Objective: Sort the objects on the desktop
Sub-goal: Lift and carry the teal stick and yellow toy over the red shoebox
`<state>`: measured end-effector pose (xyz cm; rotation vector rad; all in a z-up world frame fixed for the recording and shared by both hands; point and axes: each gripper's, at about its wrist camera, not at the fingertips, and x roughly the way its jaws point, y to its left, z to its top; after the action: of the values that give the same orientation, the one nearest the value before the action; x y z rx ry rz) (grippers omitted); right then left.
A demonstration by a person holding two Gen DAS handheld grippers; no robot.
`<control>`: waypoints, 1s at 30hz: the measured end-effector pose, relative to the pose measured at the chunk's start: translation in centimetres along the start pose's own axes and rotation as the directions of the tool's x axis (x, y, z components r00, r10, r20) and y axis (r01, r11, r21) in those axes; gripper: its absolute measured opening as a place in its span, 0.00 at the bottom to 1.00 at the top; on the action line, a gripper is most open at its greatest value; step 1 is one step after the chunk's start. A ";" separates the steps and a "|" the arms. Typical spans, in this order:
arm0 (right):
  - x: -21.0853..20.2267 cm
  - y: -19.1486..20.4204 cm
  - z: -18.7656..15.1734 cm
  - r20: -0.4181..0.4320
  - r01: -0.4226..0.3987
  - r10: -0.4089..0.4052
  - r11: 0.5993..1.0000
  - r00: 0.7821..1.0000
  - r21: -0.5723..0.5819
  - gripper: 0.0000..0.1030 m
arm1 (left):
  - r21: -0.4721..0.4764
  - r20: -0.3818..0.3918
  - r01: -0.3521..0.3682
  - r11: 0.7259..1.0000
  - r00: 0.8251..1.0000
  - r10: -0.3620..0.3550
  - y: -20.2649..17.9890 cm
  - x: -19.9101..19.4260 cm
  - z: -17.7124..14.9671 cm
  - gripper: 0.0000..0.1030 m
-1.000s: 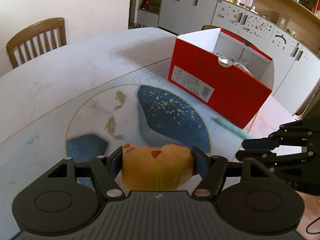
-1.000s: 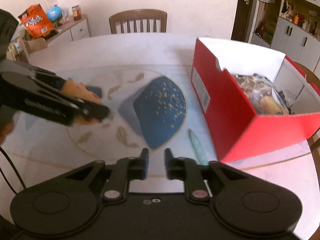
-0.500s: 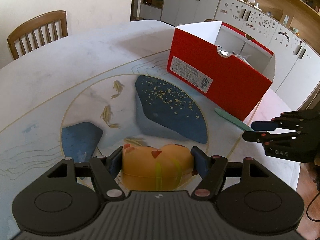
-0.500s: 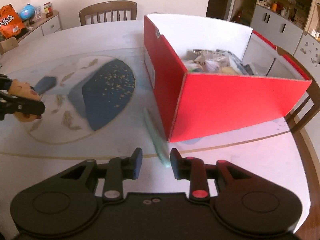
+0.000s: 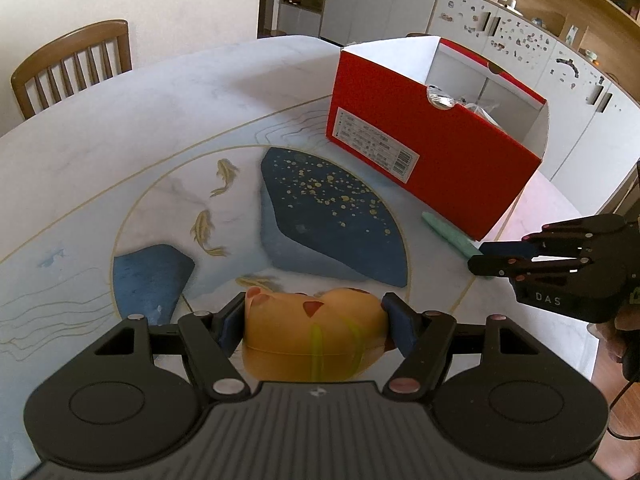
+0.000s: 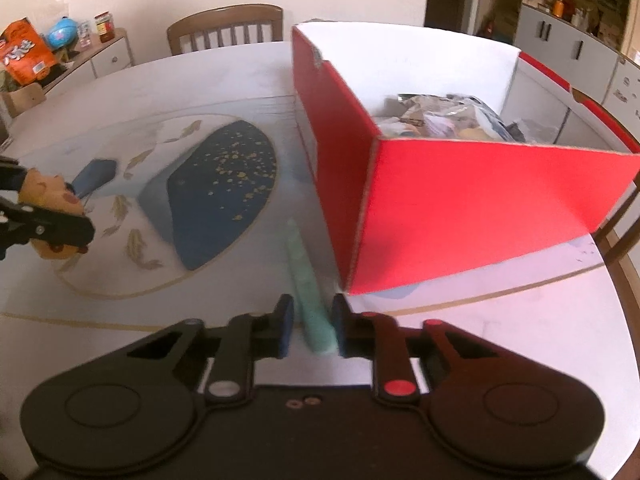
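Observation:
My left gripper (image 5: 314, 320) is shut on an orange-yellow toy (image 5: 312, 332) with red marks and holds it above the table's painted circle; it also shows at the left of the right wrist view (image 6: 52, 216). My right gripper (image 6: 310, 328) is open, its fingers either side of the near end of a pale green stick (image 6: 306, 276) lying on the table beside the red box (image 6: 460, 216). I cannot tell if the pads touch it. The box is open on top and holds several packets. In the left wrist view the stick (image 5: 444, 234) lies at the box's (image 5: 432, 148) near corner.
The round white table (image 5: 120, 120) has a painted blue and gold design. Wooden chairs (image 5: 68, 64) stand at its far side. Cabinets (image 5: 500, 28) line the back wall. A sideboard with snacks (image 6: 48, 56) stands far left in the right wrist view.
My right gripper has moved forward and down onto the green stick, its fingers now straddling the stick's near end. My left gripper has lifted a little with the toy still held.

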<state>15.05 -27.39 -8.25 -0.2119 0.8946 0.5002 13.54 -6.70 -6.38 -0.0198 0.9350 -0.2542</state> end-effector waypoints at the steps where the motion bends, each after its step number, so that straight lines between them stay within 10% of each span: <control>1: 0.0 0.0 0.1 0.000 -0.004 0.004 1.000 1.000 0.000 0.14 | 0.002 0.000 0.001 1.000 1.000 -0.001 -0.1 0.0 0.0 0.69; 30: -9.1 0.7 1.9 0.141 -0.075 0.064 0.994 0.988 0.078 0.13 | 0.058 0.118 0.096 0.994 0.988 -0.102 -3.3 -3.5 2.3 0.69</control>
<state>11.30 -29.04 0.08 -0.0699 0.7876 0.5348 12.70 -9.37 -1.85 -0.0331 0.8071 -0.3658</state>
